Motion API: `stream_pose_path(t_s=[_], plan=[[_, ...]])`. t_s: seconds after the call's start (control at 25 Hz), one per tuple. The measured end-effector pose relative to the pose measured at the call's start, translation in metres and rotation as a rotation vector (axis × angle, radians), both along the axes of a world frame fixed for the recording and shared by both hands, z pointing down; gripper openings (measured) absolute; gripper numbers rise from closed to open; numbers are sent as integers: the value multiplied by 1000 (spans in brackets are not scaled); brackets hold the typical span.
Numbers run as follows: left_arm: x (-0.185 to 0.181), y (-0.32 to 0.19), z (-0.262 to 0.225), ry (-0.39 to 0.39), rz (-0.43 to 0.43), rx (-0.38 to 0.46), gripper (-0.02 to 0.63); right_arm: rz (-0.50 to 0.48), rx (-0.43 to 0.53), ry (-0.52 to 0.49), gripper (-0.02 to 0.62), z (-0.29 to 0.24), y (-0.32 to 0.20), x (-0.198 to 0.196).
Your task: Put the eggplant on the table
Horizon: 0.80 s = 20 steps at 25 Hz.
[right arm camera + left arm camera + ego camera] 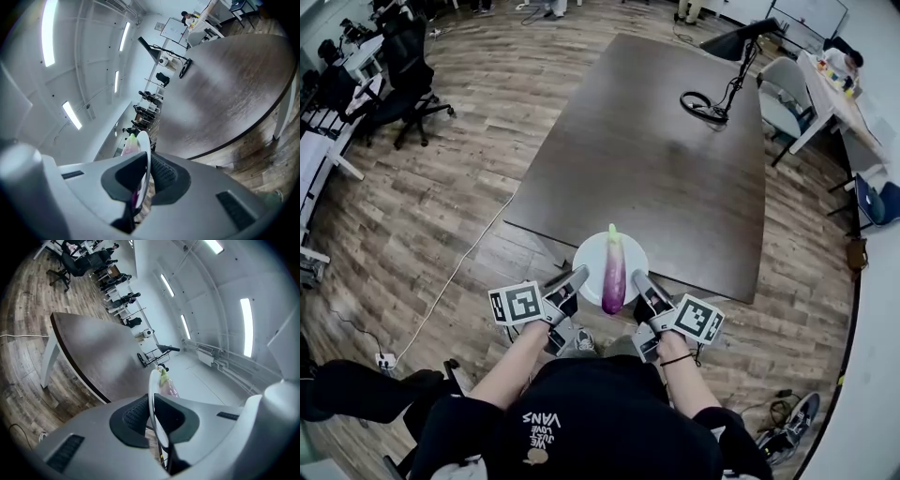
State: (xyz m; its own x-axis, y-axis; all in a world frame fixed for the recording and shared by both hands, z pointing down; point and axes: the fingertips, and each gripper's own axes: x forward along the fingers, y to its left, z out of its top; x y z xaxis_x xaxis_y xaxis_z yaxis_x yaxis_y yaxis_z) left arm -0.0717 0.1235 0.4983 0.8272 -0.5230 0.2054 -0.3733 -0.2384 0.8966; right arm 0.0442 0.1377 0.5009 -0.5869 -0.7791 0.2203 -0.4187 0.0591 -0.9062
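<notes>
Wood-plank floor [441, 216] surrounds a long dark tabletop [656, 159] in the head view, with a black lamp [722, 75] at its far end and office chairs [403, 66] off to the left. A white cable [459, 272] trails across the planks. At the near edge of the tabletop a white plate [591, 261] carries a purple eggplant [614, 274], which lies lengthwise with its green stem pointing away from the person. The left gripper [578, 277] meets the plate's left rim and the right gripper [642, 281] meets its right rim. The plate overlaps the table's edge here, and whether it touches the wood cannot be told.

From the left gripper view, the two dark fingers [131, 416] are pinching the plate's rim [152, 394], which is seen edge-on as a thin white arc. The eggplant [168, 385] shows just beyond, to the right of the rim, and the tabletop [93, 357] stretches off to the left.

From the right gripper view, the fingers [164, 173] likewise clamp the plate's rim [146, 150]. The eggplant [131, 143] lies on its left side, with the tabletop [234, 84] to the right and the lamp [180, 63] at its far end.
</notes>
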Motion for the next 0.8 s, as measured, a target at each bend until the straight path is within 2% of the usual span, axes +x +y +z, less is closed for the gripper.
stream_pose_path(t_s=[0.4, 0.8], plan=[[-4, -56, 9, 15, -21, -26, 31, -27, -31, 7, 32, 9, -59, -4], [4, -125, 9, 15, -116, -14, 31, -122, -17, 17, 32, 5, -139, 4]])
